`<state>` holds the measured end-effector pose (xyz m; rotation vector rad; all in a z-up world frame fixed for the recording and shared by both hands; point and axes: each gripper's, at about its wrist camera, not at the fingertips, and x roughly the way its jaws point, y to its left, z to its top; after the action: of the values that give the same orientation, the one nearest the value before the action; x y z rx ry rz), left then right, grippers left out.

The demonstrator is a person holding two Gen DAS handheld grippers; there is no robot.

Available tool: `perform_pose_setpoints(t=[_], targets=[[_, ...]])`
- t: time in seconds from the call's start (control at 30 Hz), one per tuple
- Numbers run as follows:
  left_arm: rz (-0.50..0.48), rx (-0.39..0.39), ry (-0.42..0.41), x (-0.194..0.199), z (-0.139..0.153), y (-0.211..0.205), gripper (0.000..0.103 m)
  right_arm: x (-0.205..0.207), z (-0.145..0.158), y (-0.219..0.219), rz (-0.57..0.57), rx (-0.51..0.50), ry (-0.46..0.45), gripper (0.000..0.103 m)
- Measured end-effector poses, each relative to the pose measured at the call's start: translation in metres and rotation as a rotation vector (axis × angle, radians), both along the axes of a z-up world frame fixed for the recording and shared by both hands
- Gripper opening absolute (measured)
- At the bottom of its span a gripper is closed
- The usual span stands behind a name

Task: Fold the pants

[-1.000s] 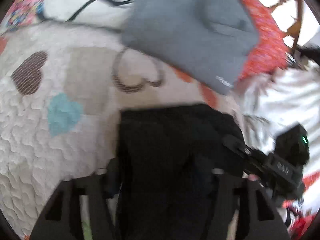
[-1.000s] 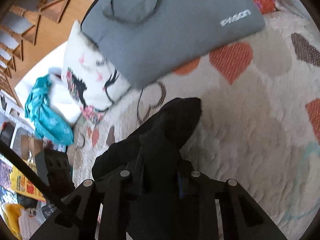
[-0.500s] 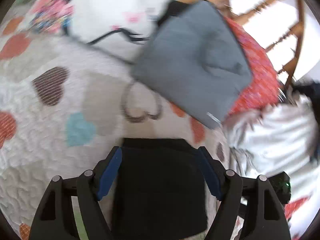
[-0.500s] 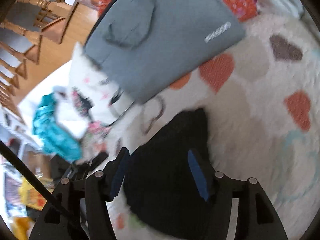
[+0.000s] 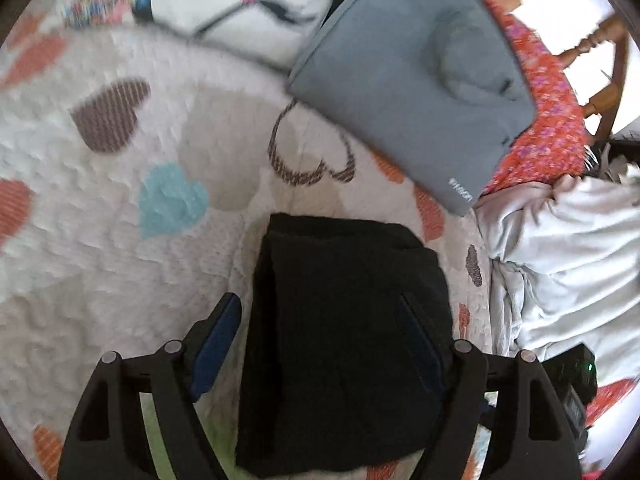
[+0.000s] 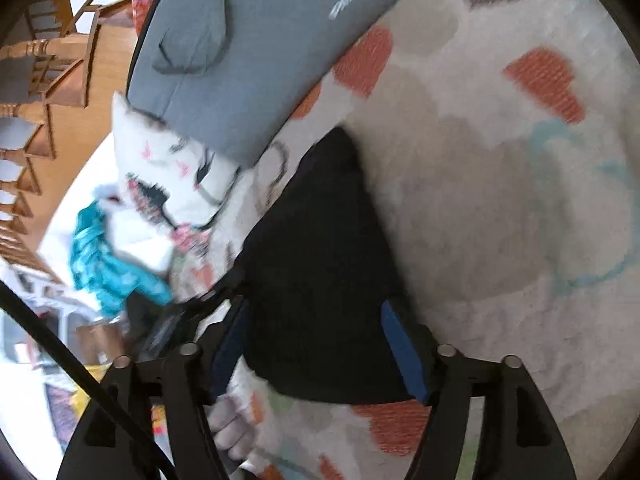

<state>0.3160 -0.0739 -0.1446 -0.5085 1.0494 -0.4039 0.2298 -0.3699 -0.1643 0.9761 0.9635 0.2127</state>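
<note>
The black pants (image 5: 344,336) lie folded in a compact rectangle on the heart-patterned quilt (image 5: 100,240). My left gripper (image 5: 320,336) is open and hangs just above them, its blue-padded fingers (image 5: 218,340) spread to either side of the bundle. In the right wrist view the same pants (image 6: 320,280) lie flat, and my right gripper (image 6: 316,344) is open above their near edge, holding nothing. The left gripper's dark body shows at the pants' left side in that view.
A grey cushion (image 5: 412,80) lies just beyond the pants, partly on a red floral cloth (image 5: 548,132). A white unicorn pillow (image 6: 168,168) is further back, a pale crumpled garment (image 5: 560,272) to the right. Teal cloth (image 6: 108,264) and wooden chairs (image 6: 44,80) stand off the bed's edge.
Both grippers were shut on the black pants a second ago; they have opened, let go and drawn back, leaving the pants folded flat on the quilt.
</note>
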Motion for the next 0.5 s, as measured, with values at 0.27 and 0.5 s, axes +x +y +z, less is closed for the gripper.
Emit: perform_pose_setpoints(t=[0.27, 0.5], targets=[[0.179, 0.342, -0.518, -0.113, 0.101, 0.015, 0.087, -0.044, 0.031, 0.011, -0.012, -0.192, -0.081, 0.078], [0.26, 0.459, -0.646, -0.208, 0.111, 0.015, 0.103, -0.1, 0.026, 0.036, 0.002, -0.35, -0.108, 0.079]])
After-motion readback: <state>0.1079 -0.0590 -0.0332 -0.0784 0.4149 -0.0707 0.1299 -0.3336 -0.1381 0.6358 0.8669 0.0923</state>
